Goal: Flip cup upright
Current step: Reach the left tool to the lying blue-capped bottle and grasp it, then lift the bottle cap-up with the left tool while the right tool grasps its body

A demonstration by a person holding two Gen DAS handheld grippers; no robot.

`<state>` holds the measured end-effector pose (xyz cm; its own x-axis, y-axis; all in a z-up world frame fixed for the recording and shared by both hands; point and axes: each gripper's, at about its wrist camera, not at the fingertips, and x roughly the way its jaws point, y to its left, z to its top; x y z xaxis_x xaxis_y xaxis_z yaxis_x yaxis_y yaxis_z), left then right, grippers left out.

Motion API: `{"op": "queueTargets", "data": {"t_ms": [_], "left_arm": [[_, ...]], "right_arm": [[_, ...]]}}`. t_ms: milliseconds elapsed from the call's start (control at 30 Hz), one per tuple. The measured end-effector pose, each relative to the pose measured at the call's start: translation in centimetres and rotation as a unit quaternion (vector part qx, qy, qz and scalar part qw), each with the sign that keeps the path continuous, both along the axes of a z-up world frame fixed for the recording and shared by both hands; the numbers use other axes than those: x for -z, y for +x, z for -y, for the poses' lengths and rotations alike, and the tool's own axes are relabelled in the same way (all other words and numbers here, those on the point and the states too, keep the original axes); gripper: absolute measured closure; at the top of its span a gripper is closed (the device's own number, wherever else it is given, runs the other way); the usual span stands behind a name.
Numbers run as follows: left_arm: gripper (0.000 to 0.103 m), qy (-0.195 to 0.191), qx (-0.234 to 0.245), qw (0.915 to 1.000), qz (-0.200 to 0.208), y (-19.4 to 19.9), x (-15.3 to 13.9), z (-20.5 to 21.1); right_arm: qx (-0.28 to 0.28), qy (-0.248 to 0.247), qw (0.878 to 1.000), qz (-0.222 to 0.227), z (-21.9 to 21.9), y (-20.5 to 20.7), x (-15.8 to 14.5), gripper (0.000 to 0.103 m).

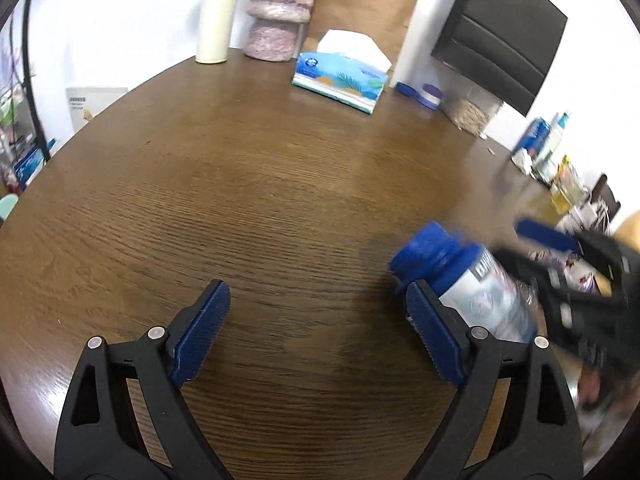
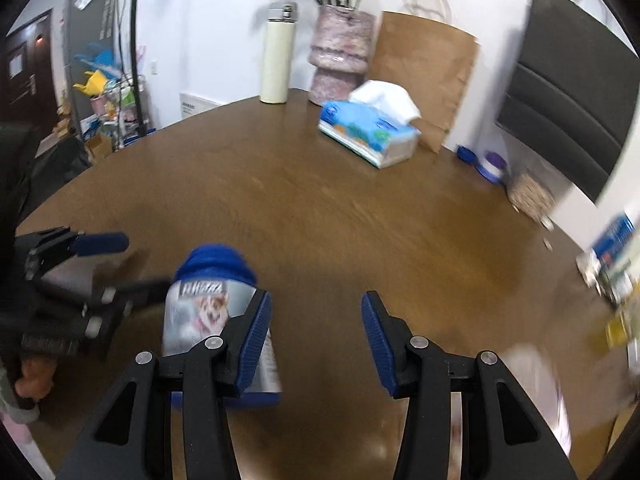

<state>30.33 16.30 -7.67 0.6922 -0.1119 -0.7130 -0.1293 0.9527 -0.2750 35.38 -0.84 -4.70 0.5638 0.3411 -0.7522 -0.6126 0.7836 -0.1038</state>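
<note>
The cup (image 1: 480, 292) is a silver cylinder with a blue lid and a dog picture. It lies tilted on its side on the brown table (image 1: 280, 200), lid end pointing away, and is blurred. My left gripper (image 1: 318, 292) is open and holds nothing; the cup is just outside its right finger (image 1: 436, 332). In the right wrist view the cup (image 2: 208, 312) sits behind the left finger (image 2: 252, 340) of my open right gripper (image 2: 316, 300), outside the jaws. Each gripper shows blurred in the other's view, beside the cup.
At the back stand a cream flask (image 1: 218, 12), a pink vase (image 1: 278, 8), a brown paper bag (image 1: 364, 16) and a tissue box (image 1: 340, 80). Small jars (image 1: 430, 96) and packets (image 1: 552, 148) line the right edge. A dark chair back (image 2: 568, 80) is at the right.
</note>
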Motion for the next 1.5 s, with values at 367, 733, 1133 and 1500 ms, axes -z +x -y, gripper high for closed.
{"op": "queueTargets", "data": {"t_ms": [367,733,1133,1500], "left_arm": [[0.0,-0.058,0.093,0.994,-0.004,-0.9,-2.5,3.6],[0.043,-0.018,0.125,0.9919,-0.019,-1.0,-1.8,7.3],[0.043,0.06,0.064,0.9699,0.227,-13.3,-7.8,6.7],[0.043,0.038,0.093,0.9707,0.218,-12.1,-6.5,3.9]], "right_arm": [[0.033,0.06,0.998,0.01,5.3,-5.6,-1.3,0.051],[0.032,0.15,0.988,0.012,10.7,-7.4,-4.2,0.051],[-0.17,0.333,0.909,-0.185,4.1,-4.8,-7.4,0.015],[-0.169,0.348,0.891,-0.238,-0.7,-4.3,-4.7,0.035]]}}
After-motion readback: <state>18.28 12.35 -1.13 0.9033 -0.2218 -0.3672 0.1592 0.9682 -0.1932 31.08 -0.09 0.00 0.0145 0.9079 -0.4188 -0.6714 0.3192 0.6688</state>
